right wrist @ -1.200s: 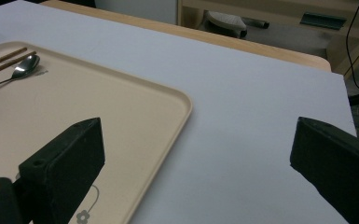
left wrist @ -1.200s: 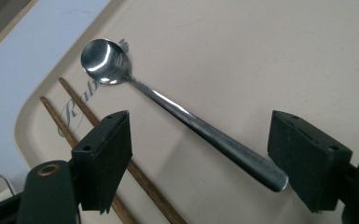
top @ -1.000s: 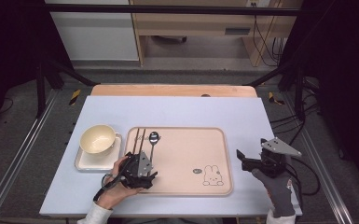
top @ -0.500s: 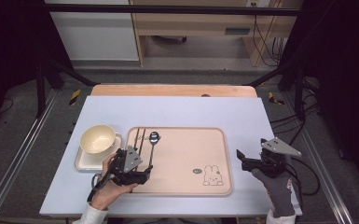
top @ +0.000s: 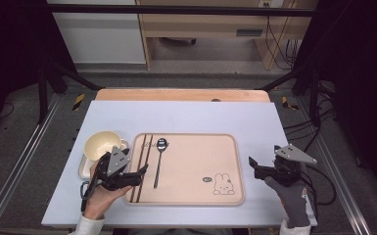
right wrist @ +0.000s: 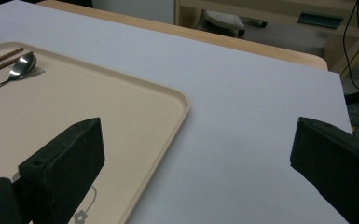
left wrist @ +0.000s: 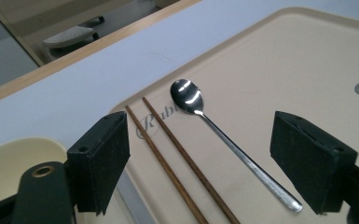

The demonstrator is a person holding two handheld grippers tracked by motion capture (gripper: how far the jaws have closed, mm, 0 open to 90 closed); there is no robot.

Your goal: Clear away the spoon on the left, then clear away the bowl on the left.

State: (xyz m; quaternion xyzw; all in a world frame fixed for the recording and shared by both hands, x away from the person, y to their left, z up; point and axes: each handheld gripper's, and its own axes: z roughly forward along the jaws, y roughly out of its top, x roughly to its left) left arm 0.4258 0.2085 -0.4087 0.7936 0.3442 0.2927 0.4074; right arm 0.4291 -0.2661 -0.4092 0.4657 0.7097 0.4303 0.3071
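The left gripper (top: pixel 136 172) hovers at the tray's (top: pixel 225 198) left edge, jaws wide and empty, over the chopsticks (left wrist: pixel 177 163). Just right of them lies the spoon (top: pixel 158 161), its long axis running away from the person, bowl at the far end. The right gripper (top: pixel 252 165), also wide and empty, waits well apart beyond the tray's right edge, so the left is nearer.

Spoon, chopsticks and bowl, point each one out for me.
spoon (left wrist: pixel 186 95), left gripper view, on its shiny bowl end.
chopsticks (left wrist: pixel 177 163), left gripper view, on one stick mid-length.
bowl (top: pixel 100 143), high view, on its pale inside.
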